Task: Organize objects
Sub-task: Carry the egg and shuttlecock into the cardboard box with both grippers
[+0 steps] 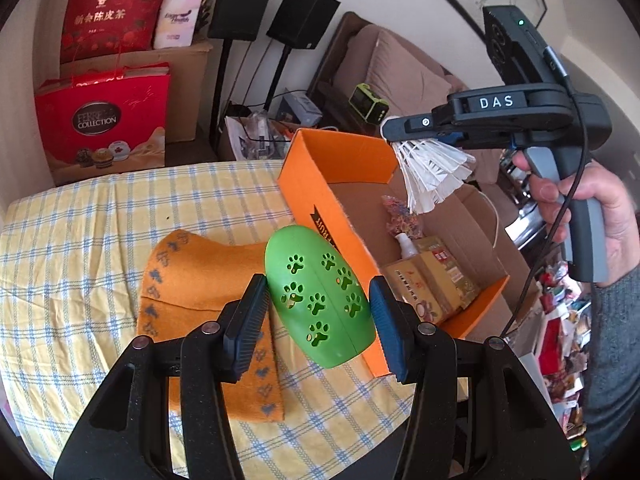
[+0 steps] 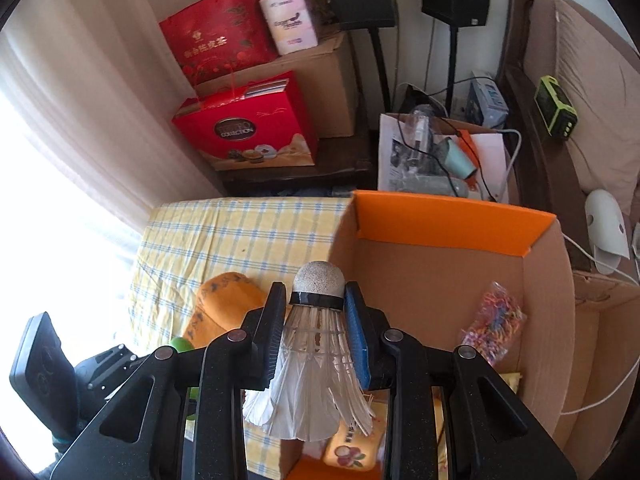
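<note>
Two things are held in closed jaws, egg left and shuttlecock right, near the half-filled box; the sock remains.

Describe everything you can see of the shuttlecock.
The shuttlecock has a rounded cork head, a black band under it and a skirt of white feathers, some splayed and frayed at the ends. The right gripper holds it in the air: its fingers press on the band and upper feathers from both sides. The head points forward and the skirt points back toward the camera. It hangs above the orange cardboard box and touches nothing else.
</note>
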`<state>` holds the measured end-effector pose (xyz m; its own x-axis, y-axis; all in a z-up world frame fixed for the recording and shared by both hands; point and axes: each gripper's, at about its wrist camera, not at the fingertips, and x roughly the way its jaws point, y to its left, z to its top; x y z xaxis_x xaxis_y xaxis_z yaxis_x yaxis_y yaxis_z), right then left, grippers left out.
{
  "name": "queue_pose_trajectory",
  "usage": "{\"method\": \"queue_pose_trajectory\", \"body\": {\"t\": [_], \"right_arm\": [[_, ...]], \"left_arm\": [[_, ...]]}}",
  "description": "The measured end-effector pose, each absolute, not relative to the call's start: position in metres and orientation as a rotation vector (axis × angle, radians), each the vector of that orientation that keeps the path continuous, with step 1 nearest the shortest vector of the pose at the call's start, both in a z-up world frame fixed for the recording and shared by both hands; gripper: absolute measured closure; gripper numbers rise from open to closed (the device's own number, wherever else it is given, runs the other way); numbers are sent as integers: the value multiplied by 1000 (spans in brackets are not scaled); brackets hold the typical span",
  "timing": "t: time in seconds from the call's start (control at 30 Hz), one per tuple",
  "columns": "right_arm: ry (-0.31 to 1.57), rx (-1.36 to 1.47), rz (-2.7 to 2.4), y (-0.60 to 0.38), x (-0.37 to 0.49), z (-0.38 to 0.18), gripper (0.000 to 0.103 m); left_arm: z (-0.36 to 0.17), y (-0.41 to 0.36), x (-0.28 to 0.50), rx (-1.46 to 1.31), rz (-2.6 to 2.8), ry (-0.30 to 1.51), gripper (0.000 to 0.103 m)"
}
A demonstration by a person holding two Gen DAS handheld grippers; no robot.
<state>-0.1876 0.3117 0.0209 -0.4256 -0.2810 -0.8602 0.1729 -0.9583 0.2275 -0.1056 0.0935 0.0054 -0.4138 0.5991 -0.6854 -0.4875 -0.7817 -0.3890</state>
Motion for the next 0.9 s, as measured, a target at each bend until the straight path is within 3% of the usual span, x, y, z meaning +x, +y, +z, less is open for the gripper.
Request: {"method": "queue_pose_trajectory", "body": {"t": [0.3, 0.47, 0.5, 0.53, 0.57, 0.9], "right_arm": [[-422, 1605, -2489, 375, -191, -31, 73], [-754, 1612, -2454, 398, -200, -60, 70], [-837, 1615, -2441, 403, -200, -65, 69], [-892, 1642, -2423, 406, -201, -70, 58], [-913, 1675, -2403, 407, -202, -74, 55], [-555, 1611, -2579, 403, -178, -38, 56]], "left_arm": [[10, 138, -108, -1138, 2159, -141, 54], [7, 156, -112, -1159, 2146, -122, 54], [6, 158, -112, -1164, 2141, -117, 54], [5, 161, -112, -1169, 2137, -111, 54], [3, 162, -112, -1172, 2134, -106, 54], [-2, 175, -110, -1186, 2099, -85, 54]]}}
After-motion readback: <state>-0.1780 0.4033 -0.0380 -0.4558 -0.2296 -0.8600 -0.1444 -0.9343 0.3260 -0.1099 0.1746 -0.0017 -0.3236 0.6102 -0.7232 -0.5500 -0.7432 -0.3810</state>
